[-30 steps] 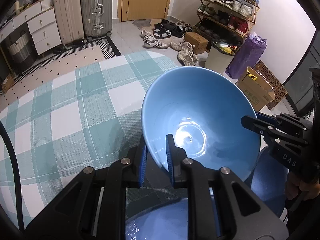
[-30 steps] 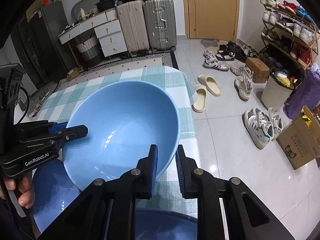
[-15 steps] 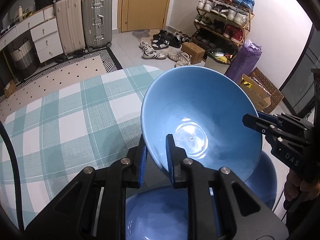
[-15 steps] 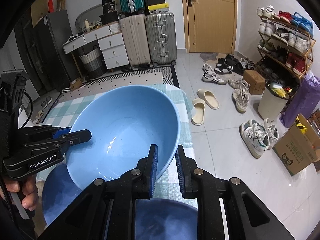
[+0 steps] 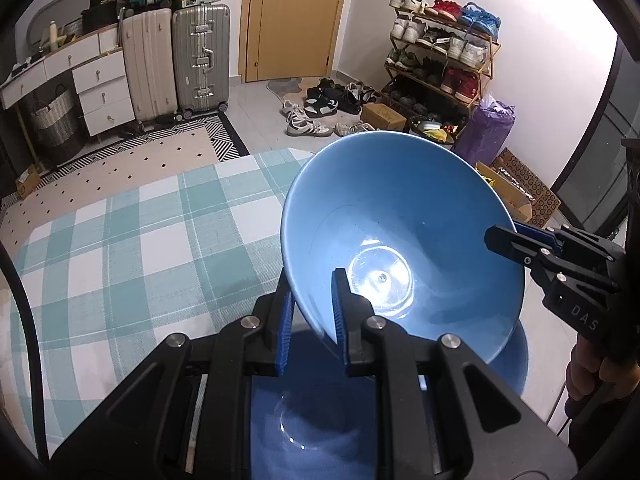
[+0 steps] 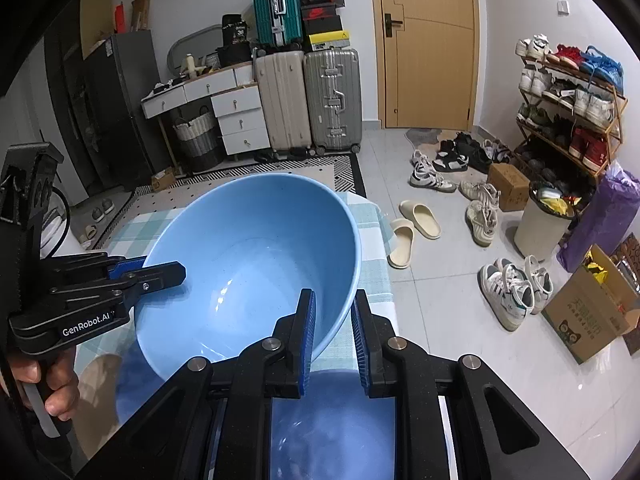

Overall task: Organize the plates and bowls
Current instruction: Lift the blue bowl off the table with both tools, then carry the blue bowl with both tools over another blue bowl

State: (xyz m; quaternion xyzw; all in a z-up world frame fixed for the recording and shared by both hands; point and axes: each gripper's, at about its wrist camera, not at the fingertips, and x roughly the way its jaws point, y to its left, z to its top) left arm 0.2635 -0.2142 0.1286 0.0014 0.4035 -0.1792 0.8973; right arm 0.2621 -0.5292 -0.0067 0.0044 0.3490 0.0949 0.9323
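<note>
Holding the bowl (image 5: 400,232) between both grippers, I have it in the air above the table's (image 5: 132,248) checked cloth, near the table's right edge, tilted so its mouth faces me. My left gripper (image 5: 310,312) is clamped on the near-left part of the rim, one pad inside the wall and one outside. My right gripper (image 6: 334,336) pinches the opposite side of the rim the same way, and each one shows in the other's view, biting the far side.

The main risk I see is slippage: the wall is smooth and glossy, and each grip catches only a narrow strip of rim. If my two hands drift apart or twist unevenly, the rim could lever out of one pair of pads and the bowl would swing or drop. Below it sit more blue dishes (image 5: 320,420), a darker one directly under my fingers, so a fall would likely chip two pieces at once. Part of the bowl also hangs past the table edge over tiled floor (image 6: 460,320).
</note>
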